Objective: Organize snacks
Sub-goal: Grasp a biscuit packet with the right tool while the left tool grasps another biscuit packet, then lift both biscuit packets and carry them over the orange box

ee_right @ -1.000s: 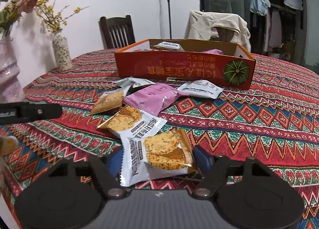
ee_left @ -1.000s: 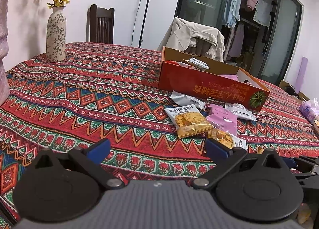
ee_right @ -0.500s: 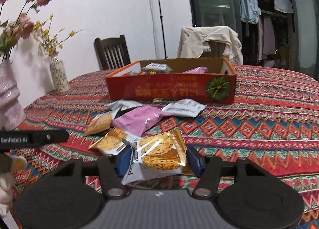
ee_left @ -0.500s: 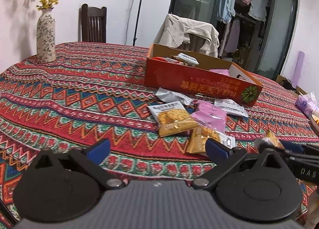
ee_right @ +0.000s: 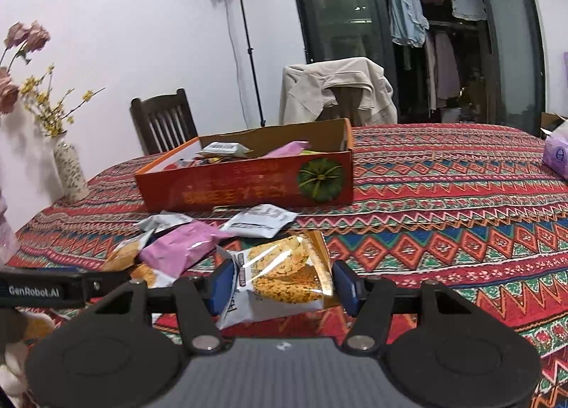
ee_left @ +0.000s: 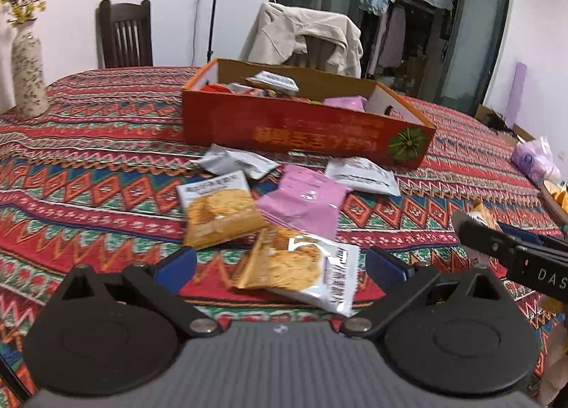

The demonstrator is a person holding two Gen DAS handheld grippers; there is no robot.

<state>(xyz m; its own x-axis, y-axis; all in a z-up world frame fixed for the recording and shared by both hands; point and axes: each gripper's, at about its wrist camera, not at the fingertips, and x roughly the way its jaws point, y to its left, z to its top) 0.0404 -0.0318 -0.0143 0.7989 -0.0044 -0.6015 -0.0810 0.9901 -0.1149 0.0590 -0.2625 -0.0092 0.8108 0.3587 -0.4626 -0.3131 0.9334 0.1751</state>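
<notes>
An open red cardboard box [ee_left: 301,131] [ee_right: 248,188] with several snack packets inside stands mid-table. In front of it lie loose packets: a pink one [ee_left: 305,202] [ee_right: 181,248], grey-white ones [ee_left: 238,164] [ee_right: 262,221] and a cracker packet [ee_left: 220,209]. My left gripper [ee_left: 282,266] is open and low over the cloth, with another cracker packet [ee_left: 301,269] lying between its blue fingertips, untouched. My right gripper [ee_right: 284,283] is shut on a cracker packet [ee_right: 284,276], held clear of the table. In the left wrist view that gripper's black finger [ee_left: 497,241] reaches in from the right.
A patterned cloth [ee_right: 443,195] covers the table. A flowered vase [ee_left: 28,81] [ee_right: 71,173] stands far left. A purple tissue pack [ee_left: 536,159] [ee_right: 557,156] and a plate rim [ee_left: 553,198] sit at the right. Two chairs, one draped with a jacket [ee_right: 337,88], stand behind.
My right gripper closed on the cracker packet and raised it off the cloth. My left gripper slid towards the loose packets, so a cracker packet now lies between its fingers.
</notes>
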